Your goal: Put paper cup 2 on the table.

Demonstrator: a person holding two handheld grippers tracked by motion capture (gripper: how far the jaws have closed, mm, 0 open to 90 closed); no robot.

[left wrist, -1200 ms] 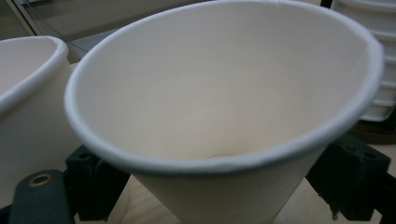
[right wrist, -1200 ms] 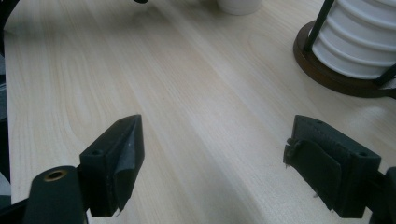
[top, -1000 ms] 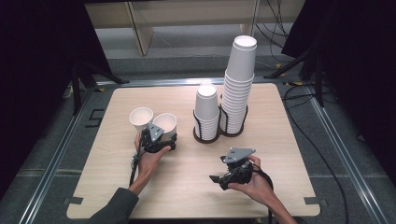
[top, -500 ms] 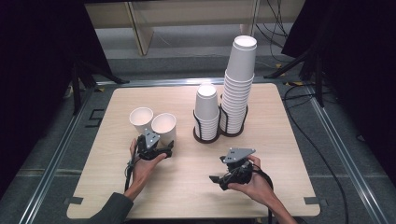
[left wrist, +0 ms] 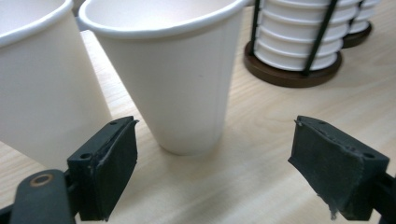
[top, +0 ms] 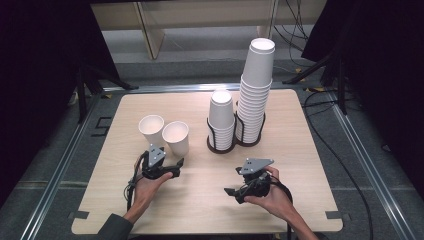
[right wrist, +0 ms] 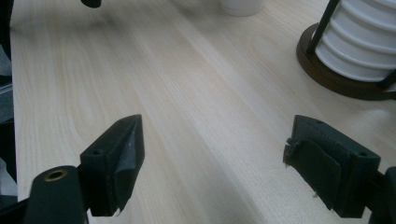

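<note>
Two white paper cups stand upright side by side on the wooden table [top: 300,125], the left cup [top: 151,129] and the right cup [top: 176,137]. My left gripper [top: 176,168] sits just in front of them, open; in the left gripper view the right cup [left wrist: 187,79] stands a little beyond its jaws [left wrist: 215,154], apart from the pads, with the left cup [left wrist: 37,84] beside it. My right gripper [top: 234,194] rests near the front right, open over bare wood [right wrist: 215,154].
A black wire holder [top: 235,142] at the table's middle holds a short stack of cups [top: 221,120] and a tall stack [top: 256,90]. Its brown base [right wrist: 336,79] lies ahead and right of the right gripper. Dark floor and cables surround the table.
The left gripper has drawn back from the two cups toward the table's near edge, leaving both standing. The right hand has kept still.
</note>
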